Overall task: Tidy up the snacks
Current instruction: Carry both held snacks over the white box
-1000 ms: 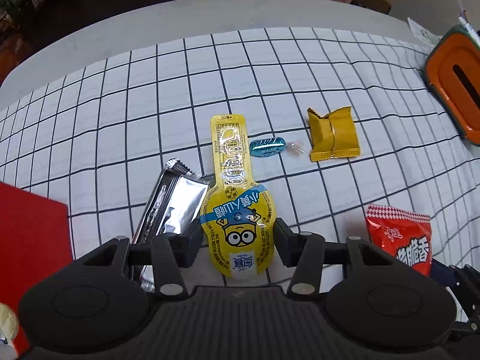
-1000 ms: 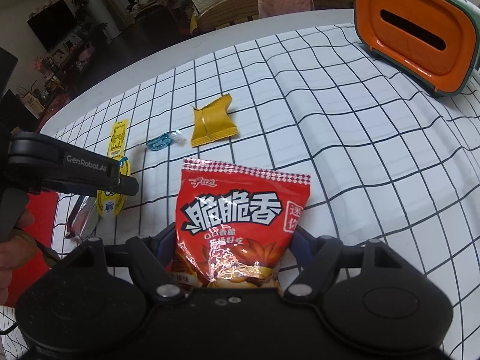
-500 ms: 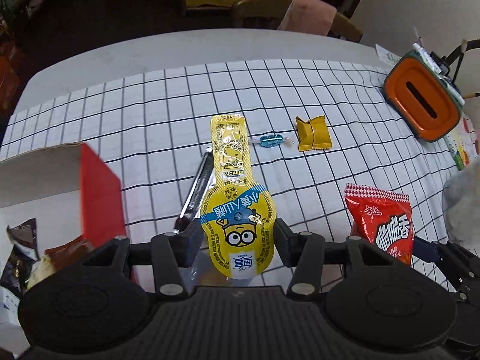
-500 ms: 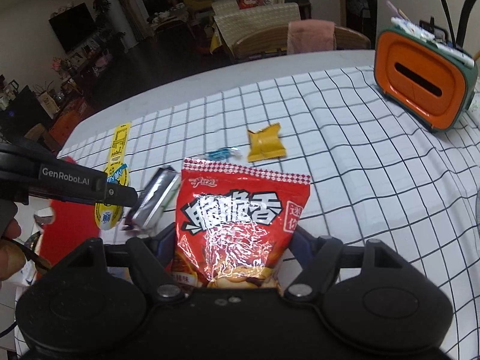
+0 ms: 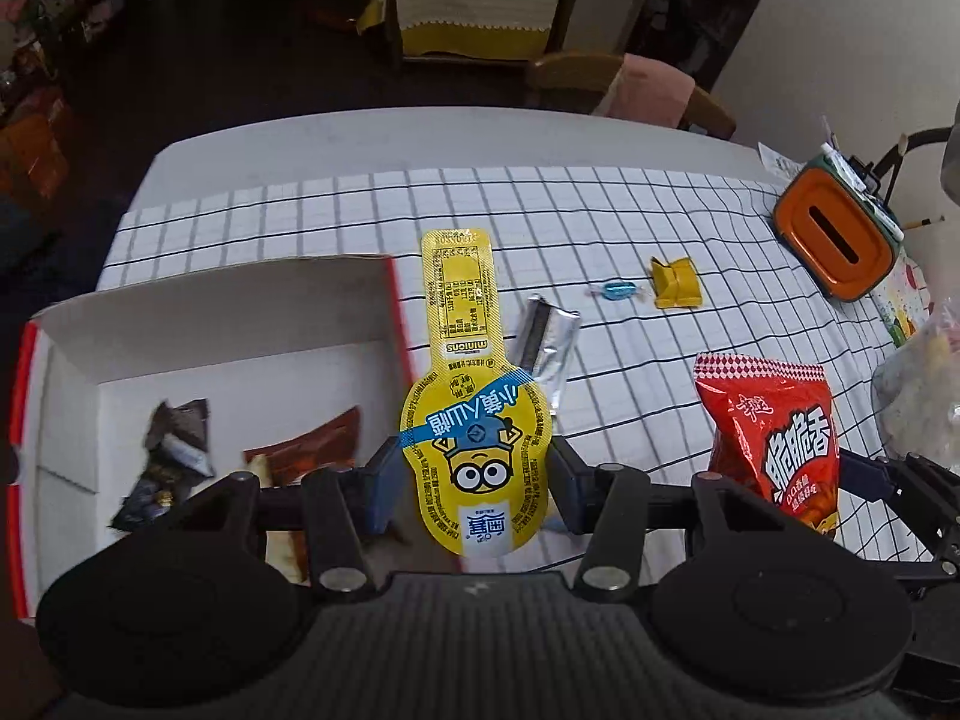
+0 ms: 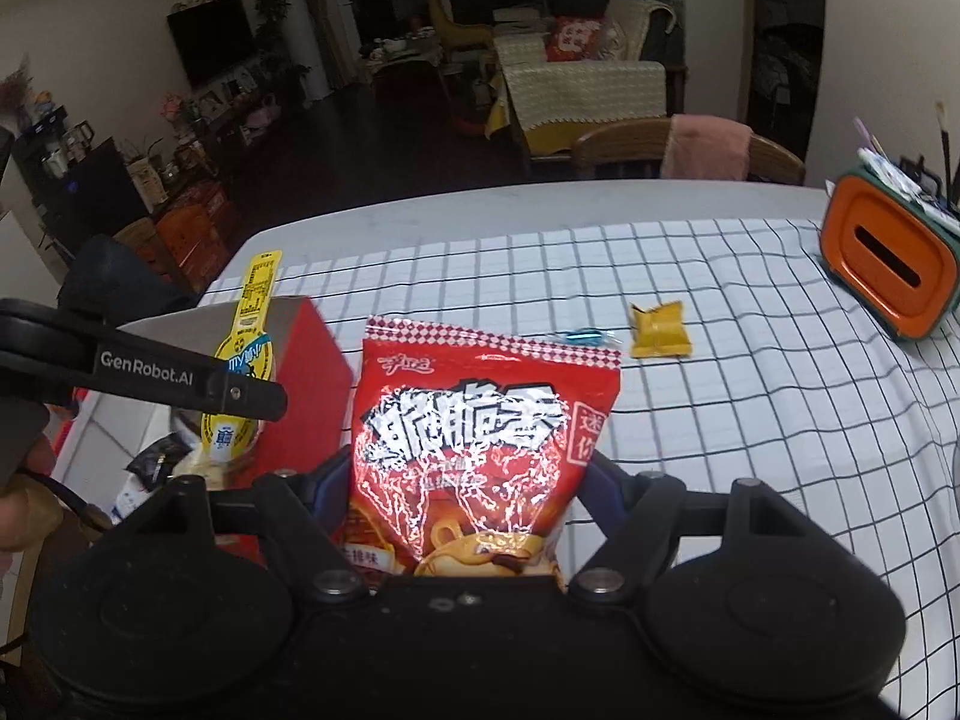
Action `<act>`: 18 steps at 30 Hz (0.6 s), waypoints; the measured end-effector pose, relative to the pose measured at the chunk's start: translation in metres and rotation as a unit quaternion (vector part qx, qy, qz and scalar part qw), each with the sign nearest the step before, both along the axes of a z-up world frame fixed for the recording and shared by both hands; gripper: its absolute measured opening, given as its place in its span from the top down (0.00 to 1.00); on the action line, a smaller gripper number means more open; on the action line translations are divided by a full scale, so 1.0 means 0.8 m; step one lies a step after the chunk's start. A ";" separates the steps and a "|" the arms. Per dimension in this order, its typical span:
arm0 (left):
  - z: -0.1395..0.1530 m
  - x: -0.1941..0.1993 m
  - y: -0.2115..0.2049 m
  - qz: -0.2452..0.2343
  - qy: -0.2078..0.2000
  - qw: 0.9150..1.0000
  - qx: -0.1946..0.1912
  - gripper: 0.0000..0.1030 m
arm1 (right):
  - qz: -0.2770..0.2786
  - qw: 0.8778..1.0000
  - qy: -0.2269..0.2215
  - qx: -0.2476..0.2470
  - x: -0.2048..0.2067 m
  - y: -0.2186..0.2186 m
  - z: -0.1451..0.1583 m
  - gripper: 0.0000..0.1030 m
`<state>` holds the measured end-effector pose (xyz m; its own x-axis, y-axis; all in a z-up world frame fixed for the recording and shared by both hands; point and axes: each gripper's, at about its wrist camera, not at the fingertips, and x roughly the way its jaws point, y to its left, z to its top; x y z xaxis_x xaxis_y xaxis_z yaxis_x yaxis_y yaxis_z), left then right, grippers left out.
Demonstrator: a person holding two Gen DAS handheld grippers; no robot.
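My left gripper (image 5: 474,480) is shut on a yellow minion pouch (image 5: 468,408), held above the right wall of an open red-and-white box (image 5: 240,312) with dark snack packets inside. My right gripper (image 6: 465,486) is shut on a red chip bag (image 6: 480,420), lifted over the checked cloth to the right of the box (image 6: 312,384). The chip bag (image 5: 774,438) and the pouch (image 6: 246,360) each show in the other wrist view. A silver packet (image 5: 549,342), a blue candy (image 5: 618,289) and a gold packet (image 5: 675,282) lie on the cloth.
An orange tissue box (image 6: 888,264) with pens behind it stands at the table's far right. A wooden chair with a pink cloth (image 6: 702,150) is behind the table. A clear plastic bag (image 5: 924,396) sits at the right edge. A hand (image 6: 24,480) holds the left gripper.
Both grippers rose and moved leftward with their packets. The open box came into view under the left gripper, and the silver packet now lies free on the cloth.
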<state>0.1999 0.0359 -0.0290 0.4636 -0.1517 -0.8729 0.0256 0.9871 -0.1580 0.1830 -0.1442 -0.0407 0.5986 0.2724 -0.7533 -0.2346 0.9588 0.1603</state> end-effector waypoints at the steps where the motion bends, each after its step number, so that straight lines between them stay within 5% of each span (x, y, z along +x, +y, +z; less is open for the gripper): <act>1: 0.002 -0.004 0.010 0.003 -0.002 1.000 0.000 0.52 | 0.004 1.000 -0.001 -0.002 -0.002 0.009 0.002 0.27; 18: -0.019 -0.041 0.162 0.052 0.013 0.999 0.013 0.52 | 0.094 0.995 0.011 -0.017 -0.004 0.161 0.005 0.27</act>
<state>0.1670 0.1658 -0.0444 0.4536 -0.0816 -0.8875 -0.0803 0.9880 -0.1319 0.1797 -0.0153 -0.0370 0.5229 0.3529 -0.7759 -0.4074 0.9030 0.1361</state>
